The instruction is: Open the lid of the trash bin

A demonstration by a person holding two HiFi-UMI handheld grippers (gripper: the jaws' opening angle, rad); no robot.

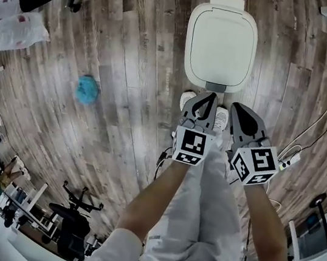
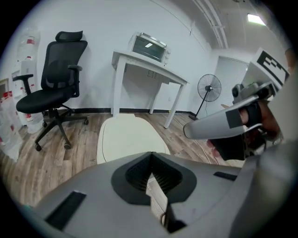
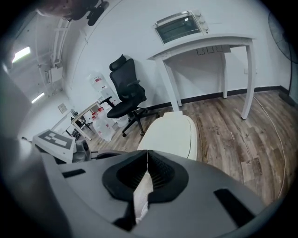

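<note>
A white trash bin (image 1: 220, 43) stands on the wooden floor straight ahead of me, its lid (image 1: 222, 41) shut flat. The same lid (image 2: 125, 139) shows beyond the left jaws and the lid (image 3: 173, 135) also shows beyond the right jaws. My left gripper (image 1: 204, 100) hangs just short of the bin's near edge, jaws shut with nothing between them. My right gripper (image 1: 240, 111) is beside it, slightly to the right, also shut and empty. Neither touches the bin. A grey pedal (image 1: 215, 88) sticks out at the bin's foot.
A black office chair (image 2: 53, 79) stands left of the bin, and a white table (image 2: 149, 74) with a toaster oven (image 2: 149, 46) behind it. A fan (image 2: 208, 88) stands at the right. A blue crumpled thing (image 1: 87, 90) lies on the floor. Cables (image 1: 323, 130) trail at the right.
</note>
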